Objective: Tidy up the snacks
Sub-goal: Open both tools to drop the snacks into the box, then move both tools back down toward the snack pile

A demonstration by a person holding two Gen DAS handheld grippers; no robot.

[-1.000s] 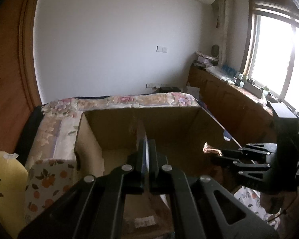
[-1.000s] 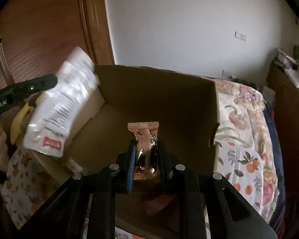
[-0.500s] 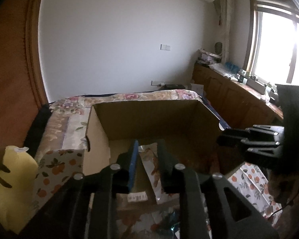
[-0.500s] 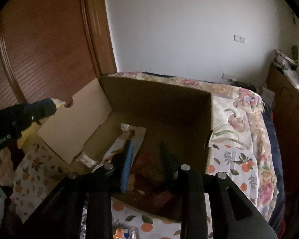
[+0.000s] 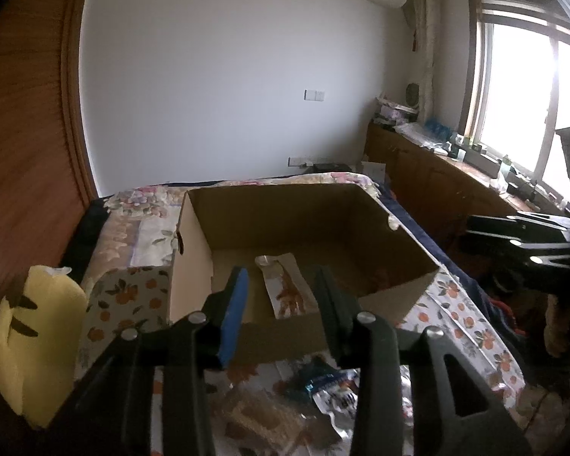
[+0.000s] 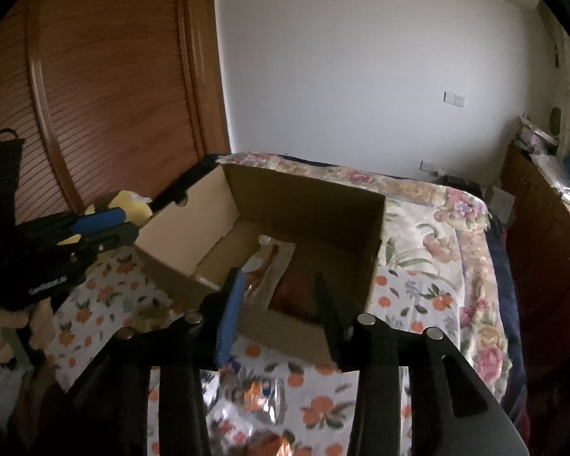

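An open cardboard box [image 5: 193, 235] [image 6: 364, 235] stands on a bed with a floral cover. A white snack bag [image 5: 288, 292] [image 6: 269, 266] lies flat on its floor, with a dark reddish snack [image 6: 296, 292] beside it. My left gripper [image 5: 281, 300] is open and empty, above the box's near wall; it also shows in the right wrist view [image 6: 95, 231]. My right gripper [image 6: 277, 296] is open and empty over the near wall; it shows at the right in the left wrist view [image 5: 520, 239]. Loose snack packets [image 5: 323, 383] [image 6: 254, 395] lie on the cover before the box.
A yellow plush toy [image 5: 30, 345] lies left of the box. A wooden sliding door [image 6: 95, 95] stands at the left. A wooden cabinet [image 5: 456, 186] with clutter runs under the window at the right.
Both grippers have opened and let go: the white bag and the copper-wrapped bar now lie in the box. Both grippers have pulled back and up, away from the box.
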